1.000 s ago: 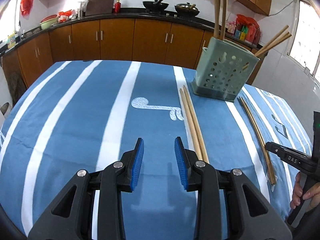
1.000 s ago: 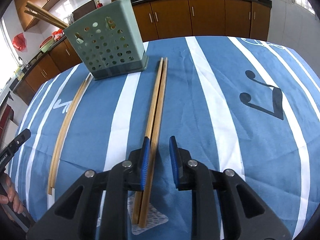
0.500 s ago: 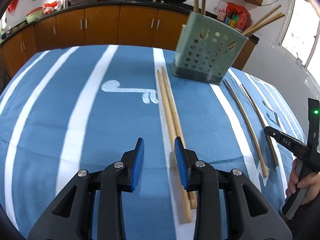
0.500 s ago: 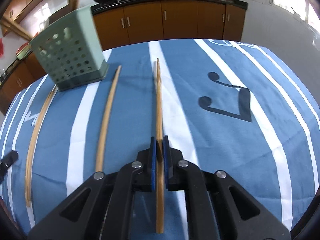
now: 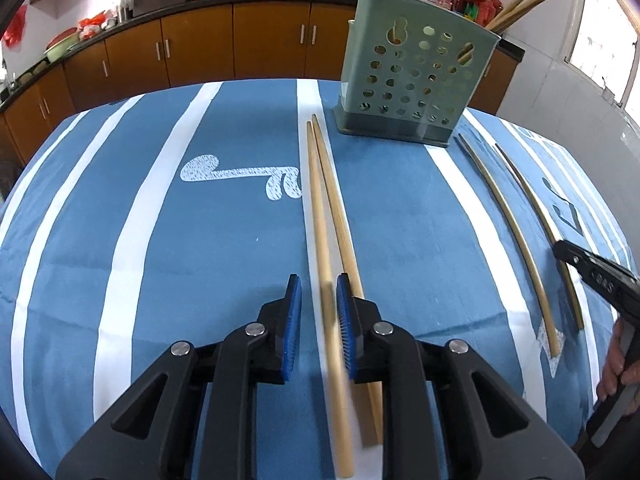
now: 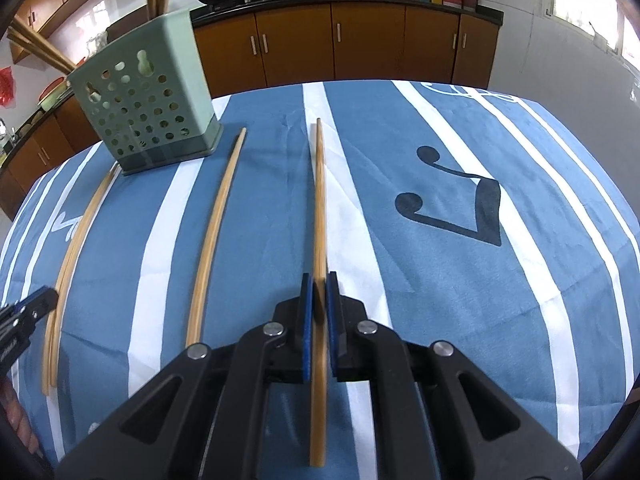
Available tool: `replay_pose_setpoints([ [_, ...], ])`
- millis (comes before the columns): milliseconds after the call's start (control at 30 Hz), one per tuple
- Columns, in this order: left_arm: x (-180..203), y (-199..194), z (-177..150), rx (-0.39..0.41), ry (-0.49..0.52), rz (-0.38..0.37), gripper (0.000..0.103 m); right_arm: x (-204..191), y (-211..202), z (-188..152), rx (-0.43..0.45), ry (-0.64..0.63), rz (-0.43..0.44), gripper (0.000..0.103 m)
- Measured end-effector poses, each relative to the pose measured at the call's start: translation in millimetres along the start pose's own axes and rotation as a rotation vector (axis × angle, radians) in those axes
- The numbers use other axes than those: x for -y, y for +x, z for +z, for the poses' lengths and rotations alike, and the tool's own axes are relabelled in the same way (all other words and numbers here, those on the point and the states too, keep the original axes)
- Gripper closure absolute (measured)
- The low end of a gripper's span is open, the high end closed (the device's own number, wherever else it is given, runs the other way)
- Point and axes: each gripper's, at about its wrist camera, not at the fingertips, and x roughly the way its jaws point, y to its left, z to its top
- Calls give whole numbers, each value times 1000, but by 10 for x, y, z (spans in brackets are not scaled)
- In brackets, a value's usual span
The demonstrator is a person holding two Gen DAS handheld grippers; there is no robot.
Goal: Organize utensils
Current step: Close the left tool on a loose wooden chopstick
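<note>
A pair of long wooden chopsticks (image 5: 320, 200) lies on the blue striped tablecloth, pointing toward the green perforated holder (image 5: 412, 80). My left gripper (image 5: 319, 308) straddles the left stick of that pair. Its jaws are closing, and the stick lies near the right pad without being pinched. The other stick (image 5: 348, 248) passes outside that pad. My right gripper (image 6: 319, 292) is shut on a single chopstick (image 6: 319, 200). Its mate (image 6: 216, 232) lies apart to the left on the cloth. The holder (image 6: 144, 112) has several chopsticks standing in it.
The table (image 6: 480, 300) has rounded edges, and brown kitchen cabinets (image 5: 200, 48) stand behind it. The right gripper's tip (image 5: 592, 276) and a hand (image 5: 620, 364) show at the right edge of the left wrist view. The left gripper's tip (image 6: 28, 308) shows at the left edge of the right wrist view.
My left gripper shifted over the chopstick pair and its jaws narrowed around one stick. My right gripper shut on one chopstick and drew it away from its mate.
</note>
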Motion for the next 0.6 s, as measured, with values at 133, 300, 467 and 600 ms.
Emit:
replay_pose_setpoints([
  [133,46,28,11,20,12,42,90,-14,-19,-29,7,-17,-2,93],
  [300,-131,28,48,22,-38,65,95,-29,-7,-7,5,-34,8,95],
  [467,-502,23,105,20,-125,73,95,-100,36,44,8,-56,14,95],
  [600,-605,28,121,22,-127,43,95,-124,80,93,12,-62,10,94],
])
